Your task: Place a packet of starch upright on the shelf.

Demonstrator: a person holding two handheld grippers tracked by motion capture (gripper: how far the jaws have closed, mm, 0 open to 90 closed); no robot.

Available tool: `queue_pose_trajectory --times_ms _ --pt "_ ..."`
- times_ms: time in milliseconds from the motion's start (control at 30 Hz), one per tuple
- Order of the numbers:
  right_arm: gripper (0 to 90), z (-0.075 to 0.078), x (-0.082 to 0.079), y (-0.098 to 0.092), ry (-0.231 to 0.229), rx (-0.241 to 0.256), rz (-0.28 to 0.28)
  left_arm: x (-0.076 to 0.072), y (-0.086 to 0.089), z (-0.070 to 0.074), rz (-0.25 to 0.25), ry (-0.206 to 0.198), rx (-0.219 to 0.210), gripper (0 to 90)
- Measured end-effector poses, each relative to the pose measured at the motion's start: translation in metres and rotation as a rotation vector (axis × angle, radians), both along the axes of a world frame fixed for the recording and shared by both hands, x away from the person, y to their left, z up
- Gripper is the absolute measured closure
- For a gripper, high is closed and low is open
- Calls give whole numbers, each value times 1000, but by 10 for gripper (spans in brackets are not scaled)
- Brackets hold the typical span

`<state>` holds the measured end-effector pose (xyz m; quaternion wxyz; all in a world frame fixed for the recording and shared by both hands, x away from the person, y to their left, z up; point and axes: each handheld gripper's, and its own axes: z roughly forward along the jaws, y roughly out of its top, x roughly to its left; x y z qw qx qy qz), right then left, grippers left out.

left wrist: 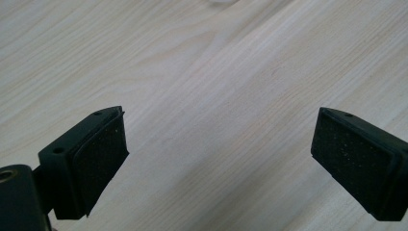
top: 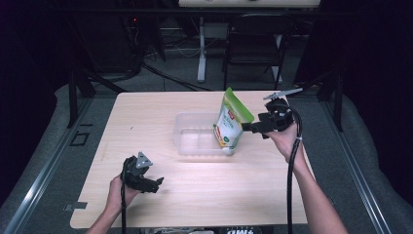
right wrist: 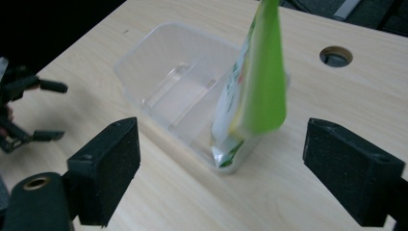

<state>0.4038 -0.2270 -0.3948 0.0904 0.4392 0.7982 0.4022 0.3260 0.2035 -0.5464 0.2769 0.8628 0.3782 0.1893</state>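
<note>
Left gripper (top: 157,184) low over the near-left part of the worktop (top: 146,112), jaws spread wide with bare wood grain between them in its own view. Mid-worktop, a clear plastic tub (top: 192,134), nothing lying on its ribbed floor. A green-and-white pouch (top: 231,123) stands at the tub's right end, lower corner inside against the wall, top tilted toward the right. Right gripper (top: 247,127) just beside the pouch, jaws apart, pouch between and beyond them in its own view, not clamped. Round hole (right wrist: 336,56) in the worktop farther off.
</note>
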Motion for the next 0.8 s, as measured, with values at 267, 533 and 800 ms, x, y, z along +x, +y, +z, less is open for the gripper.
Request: queue_pose_trajectory --times_ms 267,533,800 --pt "40 -26 -52 -9 -4 -53 39 0 -1 0 0 4 2 51" --pt "0 -71 -78 -23 24 -30 53 0 -3 -2 -4 12 4 51" --pt "3 -95 -74 -34 81 -42 19 1 -3 -3 -9 0 -5 50"
